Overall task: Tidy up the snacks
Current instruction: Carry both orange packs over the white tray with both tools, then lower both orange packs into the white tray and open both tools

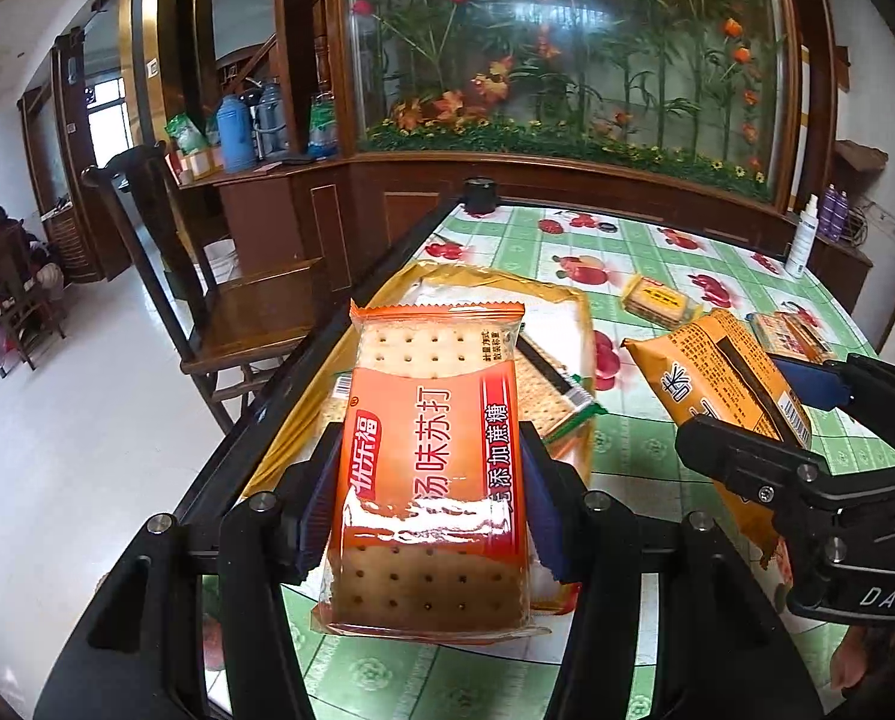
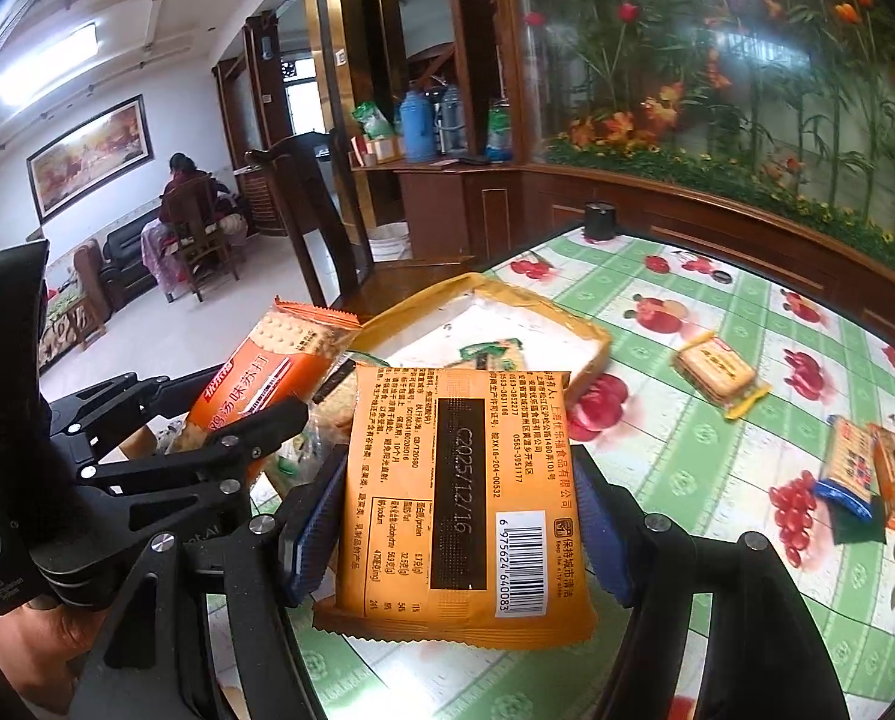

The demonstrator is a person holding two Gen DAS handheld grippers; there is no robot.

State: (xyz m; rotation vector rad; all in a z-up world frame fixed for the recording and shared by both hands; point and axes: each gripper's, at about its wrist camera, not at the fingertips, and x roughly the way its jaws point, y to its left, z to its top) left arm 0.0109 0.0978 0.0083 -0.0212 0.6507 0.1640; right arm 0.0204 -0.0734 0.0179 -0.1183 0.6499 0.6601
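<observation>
My left gripper [image 1: 432, 498] is shut on an orange-red cracker packet [image 1: 432, 456] and holds it above a shallow yellow cardboard tray [image 1: 573, 294] at the table's left edge. A green-edged cracker packet [image 1: 558, 396] lies in the tray. My right gripper [image 2: 462, 516] is shut on a yellow-orange snack packet [image 2: 459, 498], back side up, just right of the tray [image 2: 591, 354]. The yellow-orange packet also shows in the left wrist view [image 1: 729, 384], and the orange-red packet in the right wrist view [image 2: 267, 372].
Loose snack packets lie on the green fruit-print tablecloth: a small yellow one [image 2: 717, 375] and a blue-orange pair [image 2: 867, 474]. A black cylinder [image 1: 479, 195] stands at the far corner, a spray bottle [image 1: 802, 240] at the right. A wooden chair [image 1: 207, 300] stands left of the table.
</observation>
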